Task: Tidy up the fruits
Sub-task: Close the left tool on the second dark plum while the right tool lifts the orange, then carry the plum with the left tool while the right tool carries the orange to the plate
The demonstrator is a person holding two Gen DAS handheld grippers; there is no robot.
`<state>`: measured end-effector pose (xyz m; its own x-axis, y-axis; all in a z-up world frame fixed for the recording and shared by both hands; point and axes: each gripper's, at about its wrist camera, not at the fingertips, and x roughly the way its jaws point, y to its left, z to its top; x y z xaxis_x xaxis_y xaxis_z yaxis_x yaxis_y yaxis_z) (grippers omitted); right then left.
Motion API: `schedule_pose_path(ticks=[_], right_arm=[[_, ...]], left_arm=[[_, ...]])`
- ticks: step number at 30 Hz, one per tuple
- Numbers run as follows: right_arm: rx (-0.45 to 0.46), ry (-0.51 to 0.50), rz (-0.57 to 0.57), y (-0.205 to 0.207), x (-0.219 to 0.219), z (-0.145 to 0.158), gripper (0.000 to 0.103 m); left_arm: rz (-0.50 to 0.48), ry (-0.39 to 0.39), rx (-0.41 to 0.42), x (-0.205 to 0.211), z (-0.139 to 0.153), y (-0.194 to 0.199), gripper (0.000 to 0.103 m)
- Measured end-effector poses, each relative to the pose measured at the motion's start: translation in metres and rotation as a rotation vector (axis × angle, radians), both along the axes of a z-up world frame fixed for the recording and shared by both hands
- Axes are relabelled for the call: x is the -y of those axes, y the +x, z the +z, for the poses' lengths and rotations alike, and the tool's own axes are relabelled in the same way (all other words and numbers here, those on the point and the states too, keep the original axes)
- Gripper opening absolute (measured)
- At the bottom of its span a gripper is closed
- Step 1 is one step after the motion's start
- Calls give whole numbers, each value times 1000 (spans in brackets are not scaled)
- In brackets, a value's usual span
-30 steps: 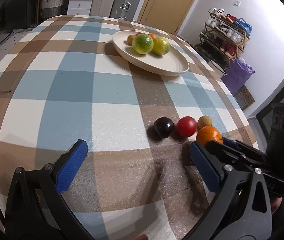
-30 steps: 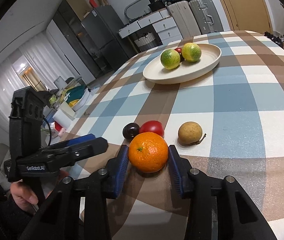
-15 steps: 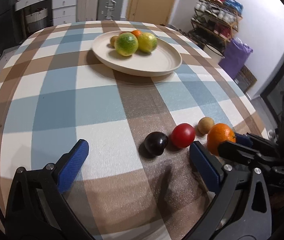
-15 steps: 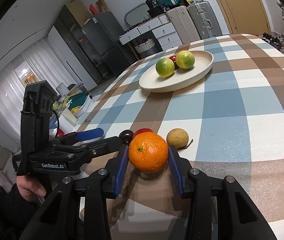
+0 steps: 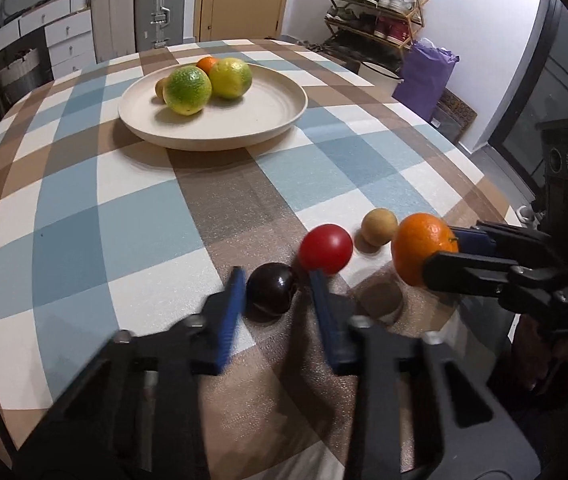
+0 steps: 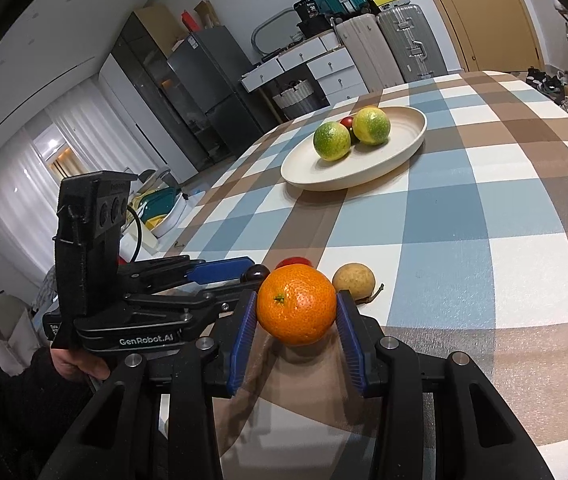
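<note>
A dark plum (image 5: 271,288) lies on the checked tablecloth between the blue pads of my left gripper (image 5: 276,276), whose jaws are closing onto it from both sides. A red tomato (image 5: 325,249) and a small brown fruit (image 5: 379,227) rest just beyond the plum. My right gripper (image 6: 297,300) is shut on an orange (image 6: 297,309), held a little above the cloth, with its shadow below. Further back, a cream plate (image 5: 268,120) carries two green-yellow citrus fruits (image 5: 187,90) and smaller fruit behind them.
The two grippers are close together, and the left gripper's body (image 6: 124,320) sits just left of the orange. A hand (image 6: 80,364) holds it. The table edge (image 5: 496,196) curves off on the right. Suitcases, drawers and a shoe rack stand beyond the table.
My left gripper went from wide open to closed around the dark plum, sliding in and rolling a little. The right gripper stays shut on the orange.
</note>
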<state>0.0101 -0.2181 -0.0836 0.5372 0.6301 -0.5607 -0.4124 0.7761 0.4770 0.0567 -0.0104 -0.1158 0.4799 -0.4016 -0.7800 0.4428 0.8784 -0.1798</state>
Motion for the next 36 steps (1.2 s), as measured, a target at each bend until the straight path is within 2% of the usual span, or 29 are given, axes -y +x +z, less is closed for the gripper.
schedule_pose_path(ticks=[7, 10, 20, 27, 36], right_arm=[[-7, -5, -9, 2, 1, 0, 41], [0, -9, -12, 2, 1, 2, 41], [33, 6, -25, 17, 6, 18, 41], [59, 7, -39, 41, 12, 36, 41], [78, -16, -32, 80, 9, 51, 41]], left_arm=[[9, -53, -23, -9, -2, 2, 22], [26, -54, -15, -14, 0, 1, 22], [67, -127, 27, -36, 27, 9, 22], [75, -163, 63, -35, 51, 36, 22], [78, -191, 72, -26, 69, 82, 22]])
